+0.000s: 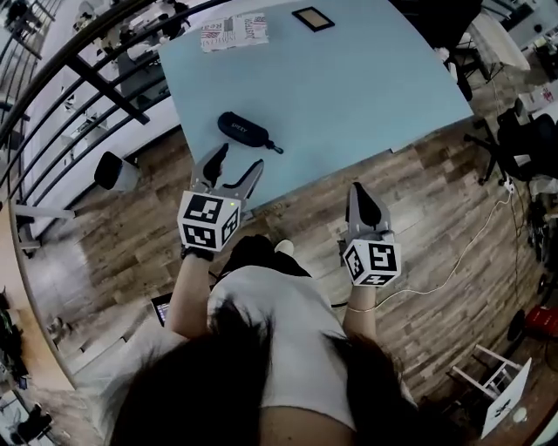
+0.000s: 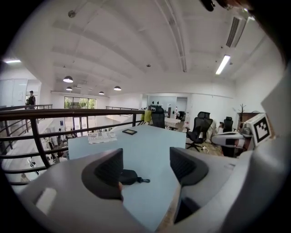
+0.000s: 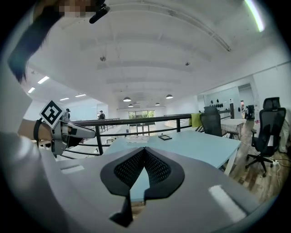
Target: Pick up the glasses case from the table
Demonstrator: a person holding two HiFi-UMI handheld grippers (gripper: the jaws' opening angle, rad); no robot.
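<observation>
Pale blue, the surface (image 1: pixel 349 87) fills the upper middle of the head view, and the black glasses case (image 1: pixel 244 131) lies on it near the lower left edge, flat, with a short cord loop (image 1: pixel 275 148) trailing toward the right of the frame. Nothing touches the case.

The left hand-held gripper (image 1: pixel 241 157) hovers just below the case in the head view, at the edge of the surface, with its 2 jaws standing apart. In the left gripper view the gap between the pads is empty. The case (image 2: pixel 129 176) shows beyond them, low in the frame and partly behind the left pad, so the gap is not yet centred on it.

The right hand-held gripper (image 1: pixel 362 196) sits lower right in the head view, over the wooden floor (image 1: pixel 436 261) short of the surface edge. Its jaws are pressed together with nothing between them, as the right gripper view confirms.

At the top of the head view, well apart from the case, lie a printed sheet (image 1: pixel 234 32) and a small dark frame (image 1: pixel 312 18).

The task looks to be at its approach stage. No grasp has been made and the case has not left the surface. What is left, as I judge it, is to bring the open jaws around the case, close on it and lift.
</observation>
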